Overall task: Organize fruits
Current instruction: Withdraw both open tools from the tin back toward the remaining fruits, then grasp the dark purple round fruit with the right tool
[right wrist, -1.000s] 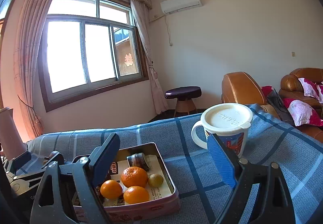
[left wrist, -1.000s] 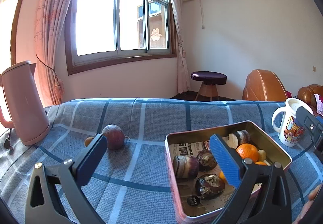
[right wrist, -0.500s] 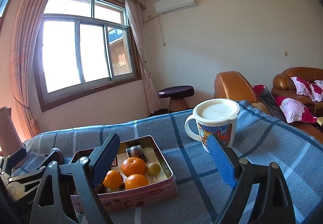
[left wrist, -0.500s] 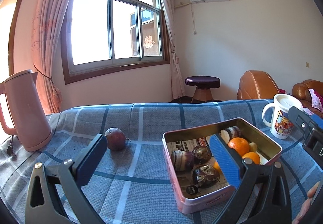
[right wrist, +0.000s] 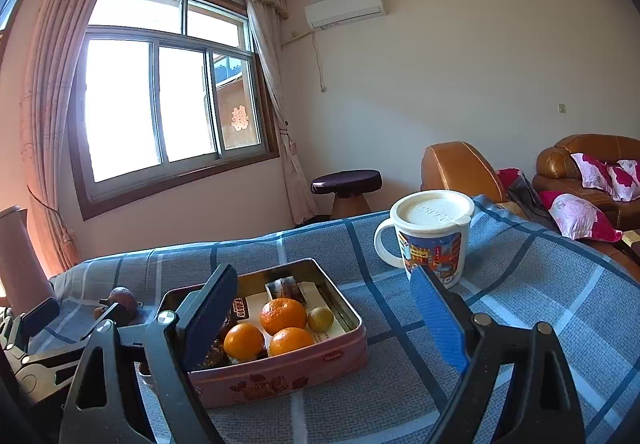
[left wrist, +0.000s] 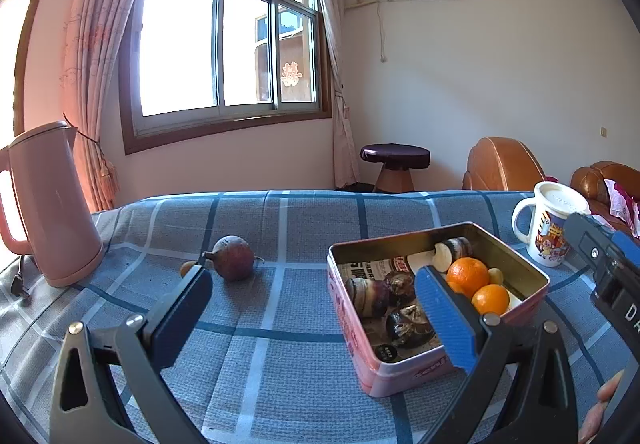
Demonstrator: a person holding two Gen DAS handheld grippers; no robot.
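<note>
Broadly, a desk [left wrist: 280, 228] under a blue checked cloth spreads beneath both tools. Ahead of the left hand-held gripper [left wrist: 312, 308], jaws apart and empty, a pink kettle [left wrist: 52, 204] stands far left. The tin [right wrist: 280, 376] of oranges [right wrist: 283, 315] sits between the spread, empty jaws of the right hand-held gripper [right wrist: 324, 316]; a lidded mug [right wrist: 434, 236] stands beyond its right jaw. A dark, possibly passion, fruit [left wrist: 234, 258] lies beyond the left jaw.

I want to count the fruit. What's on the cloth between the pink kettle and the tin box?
A dark purple fruit and a small orange one, seen in the left wrist view.
</note>
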